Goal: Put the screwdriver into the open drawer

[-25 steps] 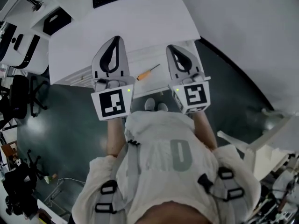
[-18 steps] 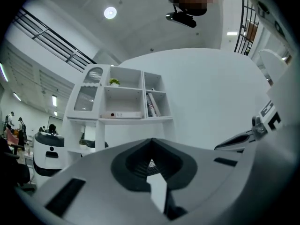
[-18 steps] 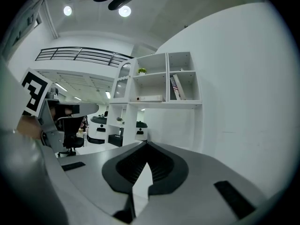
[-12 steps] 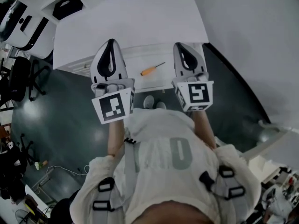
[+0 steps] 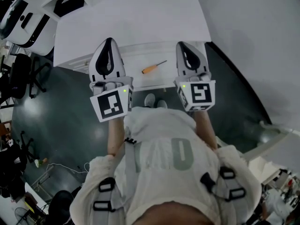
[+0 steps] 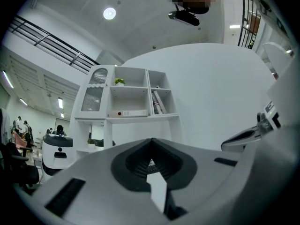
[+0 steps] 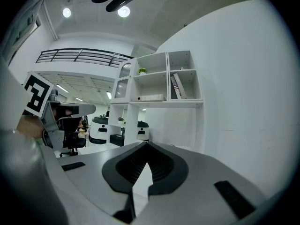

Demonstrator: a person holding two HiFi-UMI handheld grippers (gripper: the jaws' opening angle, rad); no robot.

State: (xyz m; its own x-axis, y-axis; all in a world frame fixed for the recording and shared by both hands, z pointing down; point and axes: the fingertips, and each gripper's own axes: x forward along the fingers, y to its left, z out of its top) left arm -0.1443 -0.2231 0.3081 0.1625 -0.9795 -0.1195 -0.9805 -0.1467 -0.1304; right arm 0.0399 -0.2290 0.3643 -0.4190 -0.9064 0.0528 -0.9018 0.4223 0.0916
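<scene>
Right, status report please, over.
Left gripper and right gripper shut, empty. Screwdriver lies in open drawer, between them. Nothing in the way.

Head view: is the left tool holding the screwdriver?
No, the screwdriver lies loose, apart from the left tool, whose jaws are shut on nothing.

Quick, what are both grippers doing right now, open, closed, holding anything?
Left gripper: jaws closed, holding nothing.
Right gripper: jaws closed, holding nothing.
</scene>
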